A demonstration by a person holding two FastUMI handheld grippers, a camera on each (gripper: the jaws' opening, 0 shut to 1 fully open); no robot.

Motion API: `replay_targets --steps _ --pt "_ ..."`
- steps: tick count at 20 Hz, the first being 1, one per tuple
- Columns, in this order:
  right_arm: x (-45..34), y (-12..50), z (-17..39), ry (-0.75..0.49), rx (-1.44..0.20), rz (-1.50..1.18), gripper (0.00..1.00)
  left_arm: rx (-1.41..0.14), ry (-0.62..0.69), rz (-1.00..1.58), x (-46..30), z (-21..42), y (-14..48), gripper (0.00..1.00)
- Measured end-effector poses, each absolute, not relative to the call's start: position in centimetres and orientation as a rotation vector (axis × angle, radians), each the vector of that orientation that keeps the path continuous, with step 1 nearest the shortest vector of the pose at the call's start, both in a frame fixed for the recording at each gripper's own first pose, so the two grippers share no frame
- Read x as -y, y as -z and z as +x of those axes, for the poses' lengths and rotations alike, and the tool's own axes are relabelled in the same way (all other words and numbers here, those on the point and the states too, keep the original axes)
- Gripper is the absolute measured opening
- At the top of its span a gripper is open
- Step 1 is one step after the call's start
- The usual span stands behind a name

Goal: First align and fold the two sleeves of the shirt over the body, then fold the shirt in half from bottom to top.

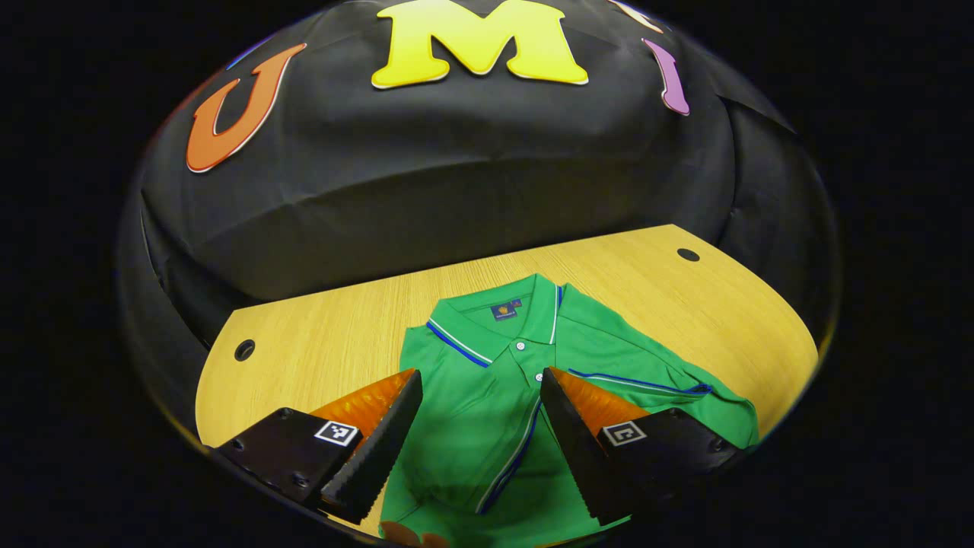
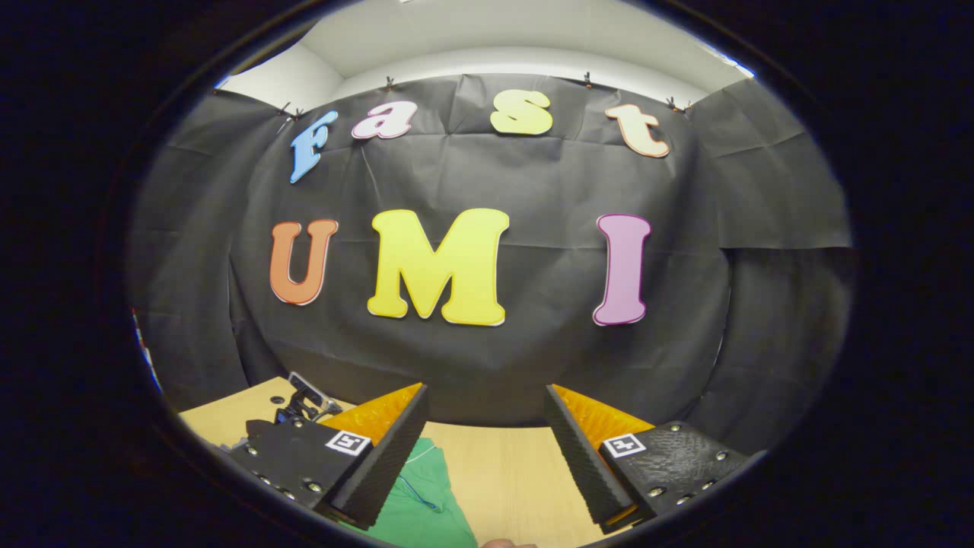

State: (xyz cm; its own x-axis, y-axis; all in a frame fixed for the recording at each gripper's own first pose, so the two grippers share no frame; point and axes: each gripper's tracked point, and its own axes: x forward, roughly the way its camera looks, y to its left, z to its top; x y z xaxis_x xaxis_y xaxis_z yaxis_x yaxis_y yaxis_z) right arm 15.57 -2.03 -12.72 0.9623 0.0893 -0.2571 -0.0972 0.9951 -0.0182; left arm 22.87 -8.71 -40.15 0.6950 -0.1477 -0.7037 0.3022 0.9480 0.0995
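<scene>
Left gripper view: my left gripper (image 1: pixel 481 380) hangs over the green shirt (image 1: pixel 487 434), fingers spread wide, nothing held. The shirt lies face up on the wooden table (image 1: pixel 319 342), near the middle of what I can see. Its collar (image 1: pixel 498 316) points away from me toward the booth wall, so the long axis runs from me to the wall. One sleeve (image 1: pixel 662 384) looks laid in over the body, its striped cuff running across; the other side is hidden behind a finger, can't tell. I judge the sleeve step partly done at best, the bottom-to-top fold not started.

Right gripper view: my right gripper (image 2: pixel 485 396) is raised, aimed at the wall, wide open, empty. A corner of the shirt (image 2: pixel 426 502) shows low between the fingers, flat on the table (image 2: pixel 502 464).
</scene>
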Motion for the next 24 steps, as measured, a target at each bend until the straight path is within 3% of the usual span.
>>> replay_targets --steps 7,13,24 --pt "-0.7 13.7 13.9 -0.14 -0.271 0.001 0.96 -0.549 0.167 0.132 5.9 21.0 29.2 1.0" --pt "-3.3 14.4 9.5 -0.176 -0.294 -0.032 0.95 -0.445 0.102 0.096 2.5 15.1 21.1 0.99" --pt "-2.9 19.5 -2.8 -0.166 -0.433 -0.059 0.95 -0.514 0.06 0.06 0.4 -0.2 20.1 0.99"
